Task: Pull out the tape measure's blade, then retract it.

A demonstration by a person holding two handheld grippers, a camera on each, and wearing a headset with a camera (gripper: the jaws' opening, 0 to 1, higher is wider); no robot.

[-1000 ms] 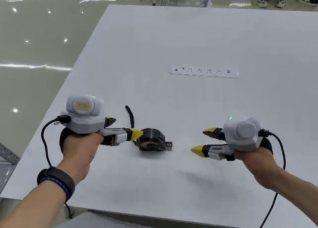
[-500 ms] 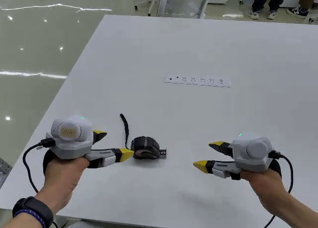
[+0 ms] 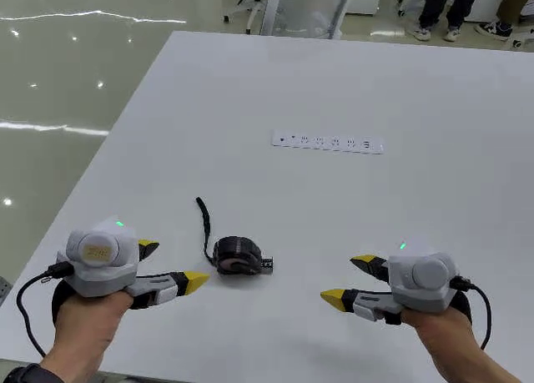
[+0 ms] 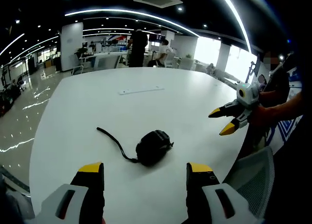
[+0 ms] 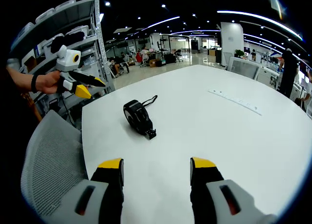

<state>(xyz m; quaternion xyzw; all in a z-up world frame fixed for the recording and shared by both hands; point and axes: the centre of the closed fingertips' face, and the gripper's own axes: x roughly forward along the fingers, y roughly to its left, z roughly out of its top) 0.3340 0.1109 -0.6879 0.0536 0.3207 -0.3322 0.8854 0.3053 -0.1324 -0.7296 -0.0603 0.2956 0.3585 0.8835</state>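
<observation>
The black tape measure [image 3: 238, 255] is lying on the white desk [image 3: 350, 74], its strap [image 3: 203, 223] trailing away and its hook [image 3: 268, 264] seemingly sitting snug against the case, though it is small. The left gripper [image 3: 173, 264] is hovering near it on one side and the right gripper [image 3: 349, 278] is hanging well apart on the other, both with jaws spread and grasping nothing. A power strip [image 3: 327, 142] is sitting farther back.

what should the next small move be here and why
Probably ease the left tongs forward to close on the tape measure: it lies free on the table, blade in, and the left and right tongs are both open and apart from it, the left nearer.
</observation>
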